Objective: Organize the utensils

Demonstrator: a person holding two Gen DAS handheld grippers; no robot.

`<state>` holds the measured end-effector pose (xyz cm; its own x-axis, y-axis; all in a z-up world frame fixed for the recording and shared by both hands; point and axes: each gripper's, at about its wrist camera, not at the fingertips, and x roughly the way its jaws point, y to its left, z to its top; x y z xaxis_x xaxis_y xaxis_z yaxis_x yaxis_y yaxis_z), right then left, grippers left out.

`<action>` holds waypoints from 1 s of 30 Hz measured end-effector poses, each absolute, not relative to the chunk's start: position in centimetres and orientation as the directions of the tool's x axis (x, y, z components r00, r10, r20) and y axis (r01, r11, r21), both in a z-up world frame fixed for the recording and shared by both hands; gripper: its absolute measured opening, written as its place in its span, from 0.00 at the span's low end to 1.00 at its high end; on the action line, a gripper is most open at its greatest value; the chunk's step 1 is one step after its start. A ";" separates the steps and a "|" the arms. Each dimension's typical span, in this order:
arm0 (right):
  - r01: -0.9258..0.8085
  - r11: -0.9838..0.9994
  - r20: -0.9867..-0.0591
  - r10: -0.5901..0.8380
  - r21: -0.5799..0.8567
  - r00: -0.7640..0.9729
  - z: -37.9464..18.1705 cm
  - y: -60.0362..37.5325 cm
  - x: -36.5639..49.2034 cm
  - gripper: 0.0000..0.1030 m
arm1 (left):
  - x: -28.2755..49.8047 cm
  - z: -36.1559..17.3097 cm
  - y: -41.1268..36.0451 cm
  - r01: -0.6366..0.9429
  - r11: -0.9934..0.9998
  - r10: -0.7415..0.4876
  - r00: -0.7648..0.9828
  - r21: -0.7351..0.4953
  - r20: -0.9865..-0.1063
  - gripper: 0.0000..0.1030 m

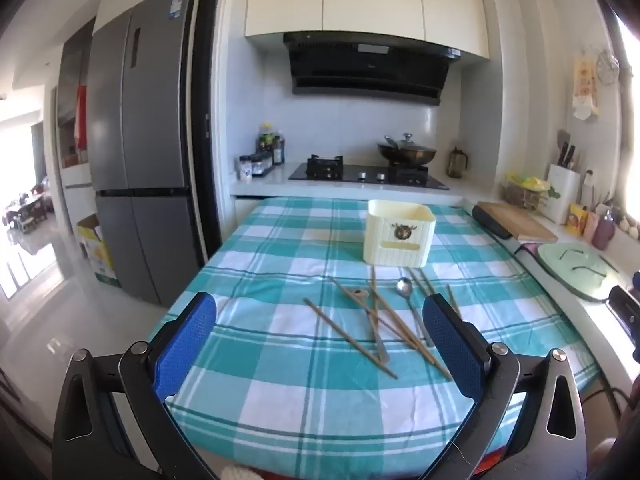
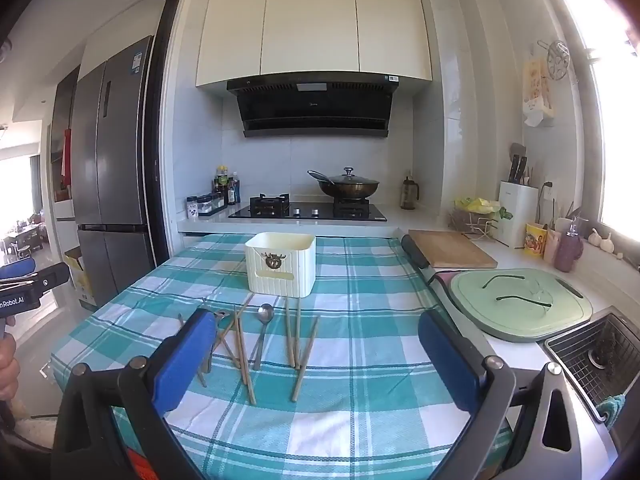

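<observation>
A cream utensil holder (image 1: 400,236) (image 2: 281,265) stands on the teal checked tablecloth (image 1: 280,344) (image 2: 360,320). In front of it lie several wooden chopsticks (image 1: 348,336) (image 2: 298,336) and a metal spoon (image 1: 405,287) (image 2: 265,314), with a second spoon (image 1: 359,294) partly under the chopsticks. My left gripper (image 1: 320,344) is open and empty, held above the near side of the table short of the utensils. My right gripper (image 2: 316,360) is open and empty, also short of the pile. The left gripper's tip shows at the left edge of the right wrist view (image 2: 24,276).
A stove with a lidded wok (image 2: 348,186) sits behind the table. To the right are a wooden cutting board (image 2: 448,254), a green lid (image 2: 520,304), a knife block (image 2: 516,212) and a sink (image 2: 596,356). A grey fridge (image 1: 140,160) stands left.
</observation>
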<state>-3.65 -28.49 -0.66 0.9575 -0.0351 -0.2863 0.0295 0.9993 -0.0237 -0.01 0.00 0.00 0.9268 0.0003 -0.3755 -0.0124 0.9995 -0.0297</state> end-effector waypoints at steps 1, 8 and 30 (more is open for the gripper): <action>0.030 0.999 -0.287 -0.036 -0.022 0.957 -0.7 -28.5 -3.7 1.00 | 0.0 0.0 0.0 -0.012 0.999 0.000 0.923 -0.030 -0.385 1.00; 0.029 0.999 -0.284 -0.032 -0.017 0.958 -0.5 -28.1 -3.7 1.00 | 0.1 0.0 0.0 -0.012 0.999 -0.007 0.914 -0.044 -0.405 1.00; 0.032 0.999 -0.285 -0.032 -0.004 0.958 -0.6 -28.4 -3.6 1.00 | 0.0 -0.2 -0.4 -0.001 1.000 -0.010 0.911 -0.028 -0.411 1.00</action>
